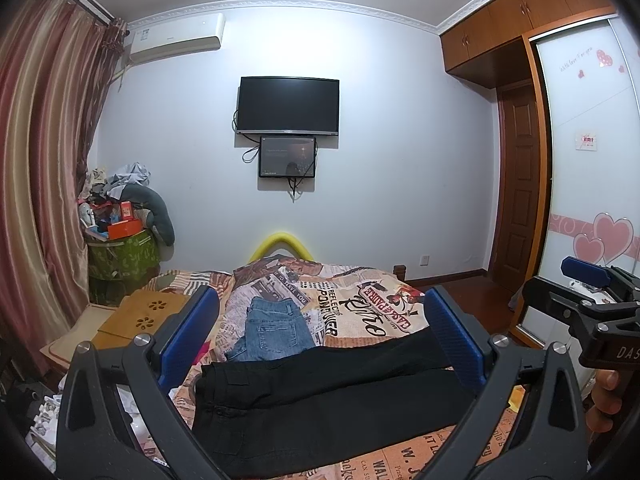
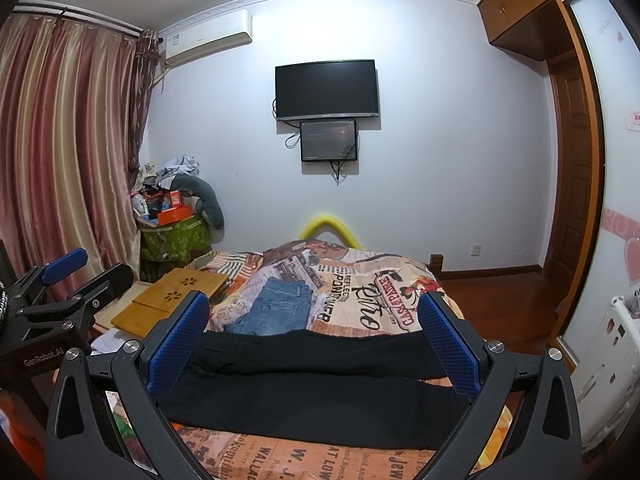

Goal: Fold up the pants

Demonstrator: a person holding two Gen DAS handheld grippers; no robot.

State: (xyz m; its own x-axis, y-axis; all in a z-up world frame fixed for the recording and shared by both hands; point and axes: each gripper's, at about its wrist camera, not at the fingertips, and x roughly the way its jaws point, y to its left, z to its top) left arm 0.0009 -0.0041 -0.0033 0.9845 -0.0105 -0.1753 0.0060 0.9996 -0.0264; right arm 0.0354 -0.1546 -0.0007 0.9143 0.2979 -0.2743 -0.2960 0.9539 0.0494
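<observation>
Black pants (image 1: 320,396) lie spread flat across the near end of the bed, waistband to the left, legs to the right; they also show in the right wrist view (image 2: 316,388). My left gripper (image 1: 320,332) is open and empty, held above the pants. My right gripper (image 2: 316,336) is open and empty, also above them. Each gripper shows at the edge of the other's view, the right one (image 1: 588,304) and the left one (image 2: 64,288). Folded blue jeans (image 1: 276,328) lie just beyond the black pants, also in the right wrist view (image 2: 276,312).
The bed has a newspaper-print cover (image 1: 360,304). A wooden lap tray (image 1: 140,316) lies at the bed's left. A green bin piled with clutter (image 1: 120,248) stands by the curtain. A wardrobe (image 1: 592,160) is on the right.
</observation>
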